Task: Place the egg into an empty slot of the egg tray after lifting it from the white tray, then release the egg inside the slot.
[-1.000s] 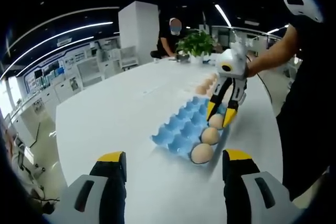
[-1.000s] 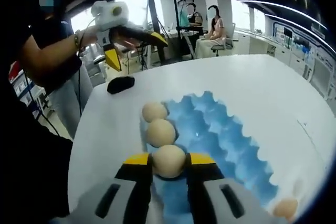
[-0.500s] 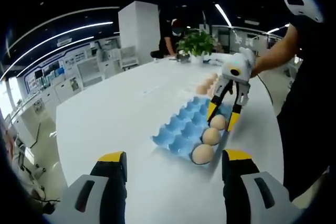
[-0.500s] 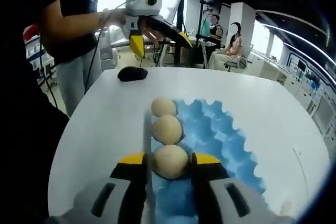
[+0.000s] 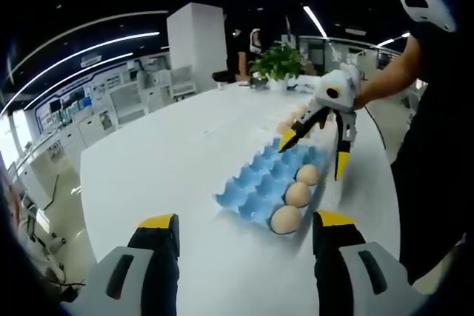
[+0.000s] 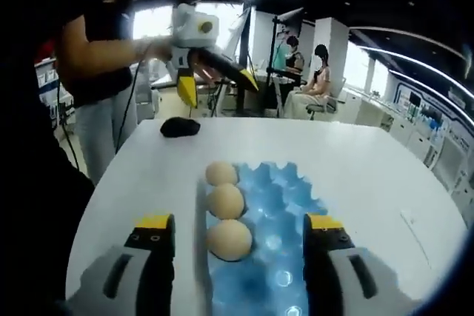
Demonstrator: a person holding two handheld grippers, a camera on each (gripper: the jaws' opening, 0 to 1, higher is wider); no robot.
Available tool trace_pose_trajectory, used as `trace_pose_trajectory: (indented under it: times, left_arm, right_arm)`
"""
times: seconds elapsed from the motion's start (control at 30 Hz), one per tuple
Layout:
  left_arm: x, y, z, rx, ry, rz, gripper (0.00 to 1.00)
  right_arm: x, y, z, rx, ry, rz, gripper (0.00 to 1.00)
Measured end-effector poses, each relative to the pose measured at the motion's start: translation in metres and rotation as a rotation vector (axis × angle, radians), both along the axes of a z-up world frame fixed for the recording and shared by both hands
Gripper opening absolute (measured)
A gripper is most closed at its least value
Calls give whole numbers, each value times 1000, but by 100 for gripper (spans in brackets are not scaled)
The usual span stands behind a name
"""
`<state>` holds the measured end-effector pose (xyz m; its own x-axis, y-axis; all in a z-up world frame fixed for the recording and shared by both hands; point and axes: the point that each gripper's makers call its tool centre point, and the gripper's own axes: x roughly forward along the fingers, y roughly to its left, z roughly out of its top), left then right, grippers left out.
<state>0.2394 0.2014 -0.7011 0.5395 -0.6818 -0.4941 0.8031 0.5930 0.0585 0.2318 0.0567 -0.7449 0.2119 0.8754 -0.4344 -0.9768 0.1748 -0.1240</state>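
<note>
Released, the egg [image 6: 229,239] sits in the egg tray [image 6: 285,257]; both right tongs [image 6: 241,229] and left tongs [image 5: 241,227] gape wide.

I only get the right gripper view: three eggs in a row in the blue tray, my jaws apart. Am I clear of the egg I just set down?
Observer: Yes. From the left gripper view, the right gripper hangs above the egg tray, jaws wide, and neither yellow tip touches the placed eggs.
Operator: Where do I find the next egg?
Observer: More loose eggs lie just past the tray's far end, beyond your gripper.
Operator: Anything behind them?
Observer: A potted plant stands further back on the table.
</note>
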Motion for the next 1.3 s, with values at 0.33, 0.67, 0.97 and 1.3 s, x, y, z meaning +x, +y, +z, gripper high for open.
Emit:
trace_pose_trajectory:
  times: [0.33,0.67,0.97,1.3]
  left_arm:
    - [-2,1,-1,9,1,3,74]
    - [-3,1,0,9,-4,8,74]
    - [-5,2,1,10,-7,13,73]
    - [-5,0,-1,14,-3,10,73]
  right_arm:
    - [-8,-28,14,59,28,-35,80]
    - [-6,-73,12,14,22,-128,74]
    - [-5,-123,13,-1,32,-232,73]
    - [-3,-188,10,-37,46,-391,68]
